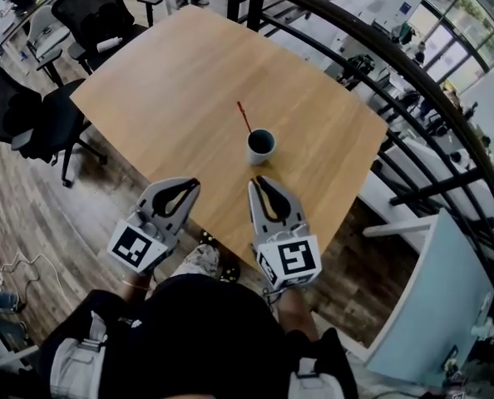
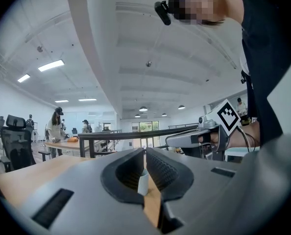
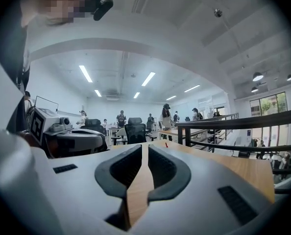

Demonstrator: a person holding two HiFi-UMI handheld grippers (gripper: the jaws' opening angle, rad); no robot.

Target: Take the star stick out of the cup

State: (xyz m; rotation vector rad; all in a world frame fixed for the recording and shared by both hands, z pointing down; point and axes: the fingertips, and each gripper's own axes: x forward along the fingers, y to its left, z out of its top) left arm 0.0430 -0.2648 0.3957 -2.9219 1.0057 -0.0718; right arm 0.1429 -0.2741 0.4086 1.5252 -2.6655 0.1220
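A white cup with a dark inside stands on the wooden table, right of its middle. A thin red stick rises out of the cup and leans toward the far left; I cannot make out a star on it. Both grippers hover side by side over the table's near edge, short of the cup. My left gripper is shut and holds nothing, and so is my right gripper. In the left gripper view a sliver of the cup shows behind the jaws. The right gripper view catches the stick's red tip.
Black office chairs stand at the table's far left corner and left side. A dark railing curves past the table's right side. Wood floor lies below the near edge. People and desks are far off in the room.
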